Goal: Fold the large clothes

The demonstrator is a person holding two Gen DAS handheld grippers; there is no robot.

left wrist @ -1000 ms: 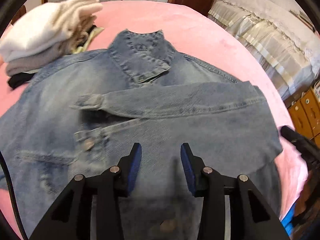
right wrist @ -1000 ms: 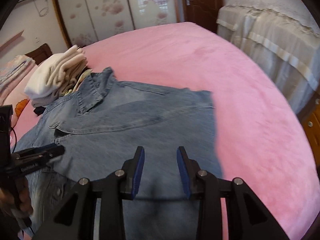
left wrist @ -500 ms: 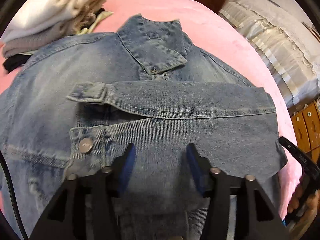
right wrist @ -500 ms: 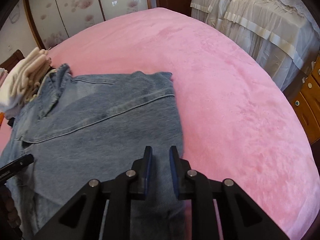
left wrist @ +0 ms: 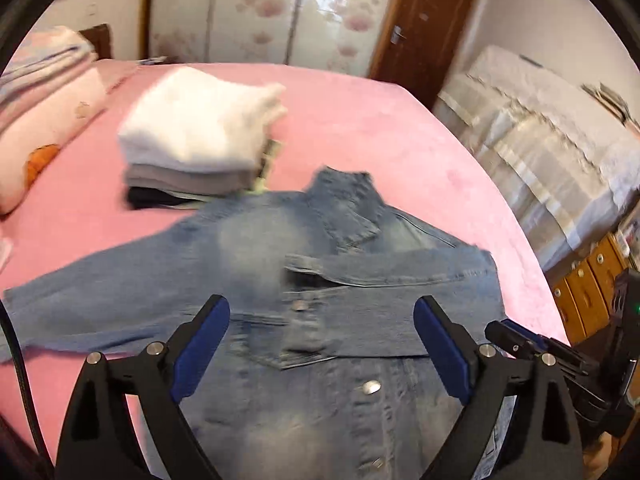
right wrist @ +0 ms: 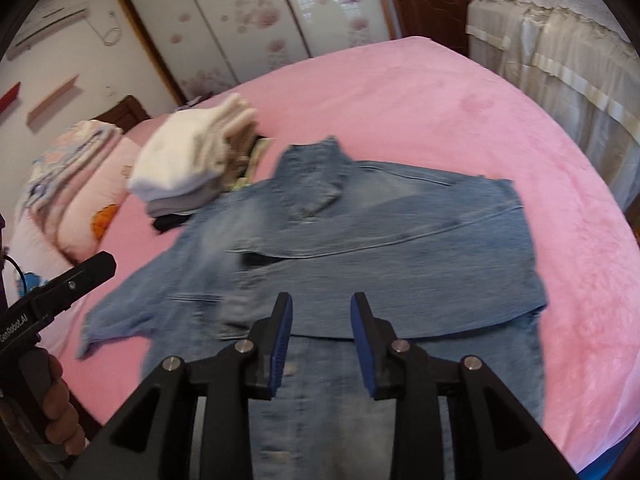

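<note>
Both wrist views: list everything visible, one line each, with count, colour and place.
denim jacket: one, faded blue, flat on the bed, one sleeve folded across the chest, the other spread out.
folded clothes stack: one pile, white over grey and black, beyond the collar.
bed cover: one, pink.
pillows: several, pale pink patterned, at the headboard.
wardrobe doors: white, floral, back wall.
wooden door: one, brown.
left gripper: black, blue pads, open, empty.
right gripper: same, open, empty.

I'm in a home bedroom: pink bed (left wrist: pixel 360 120), floral sliding wardrobe (left wrist: pixel 256 12) at the far wall, pillows (left wrist: pixel 44 128) left.
</note>
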